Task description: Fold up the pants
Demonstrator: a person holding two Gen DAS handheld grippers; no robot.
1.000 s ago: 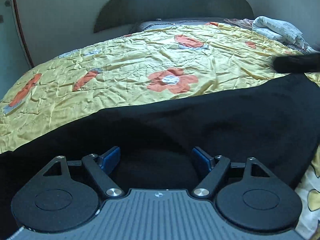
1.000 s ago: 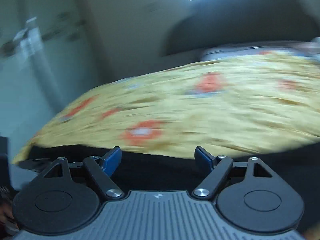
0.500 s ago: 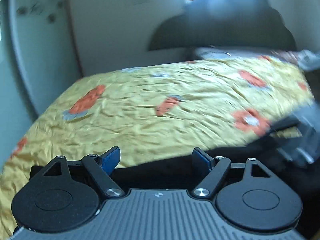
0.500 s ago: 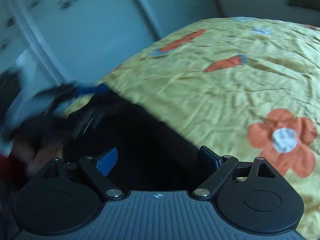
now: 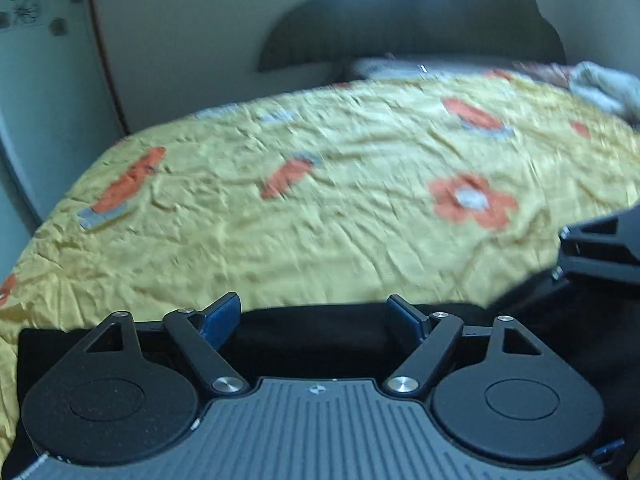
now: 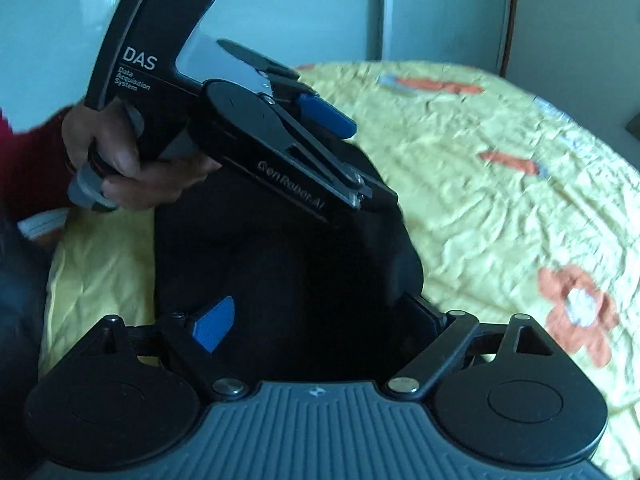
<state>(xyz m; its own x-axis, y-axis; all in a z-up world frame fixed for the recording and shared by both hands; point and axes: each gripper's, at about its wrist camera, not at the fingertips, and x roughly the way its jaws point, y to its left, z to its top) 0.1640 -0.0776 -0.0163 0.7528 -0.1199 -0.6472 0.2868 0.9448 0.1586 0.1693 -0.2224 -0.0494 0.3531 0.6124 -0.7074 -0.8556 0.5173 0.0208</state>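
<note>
A yellow bedspread (image 5: 320,216) covers the bed in front of me, creased all over and printed with orange flowers with pale centres (image 5: 472,200). My other view shows the same bedspread (image 6: 500,184) reaching toward a pale wall. At the far end a dark headboard (image 5: 400,28) rises against the wall. A bundle of light cloth (image 5: 604,88) lies at the far right corner of the bed. To the left stands a pale cupboard door (image 5: 40,60) with small dark stickers (image 5: 28,12) on it.
</note>
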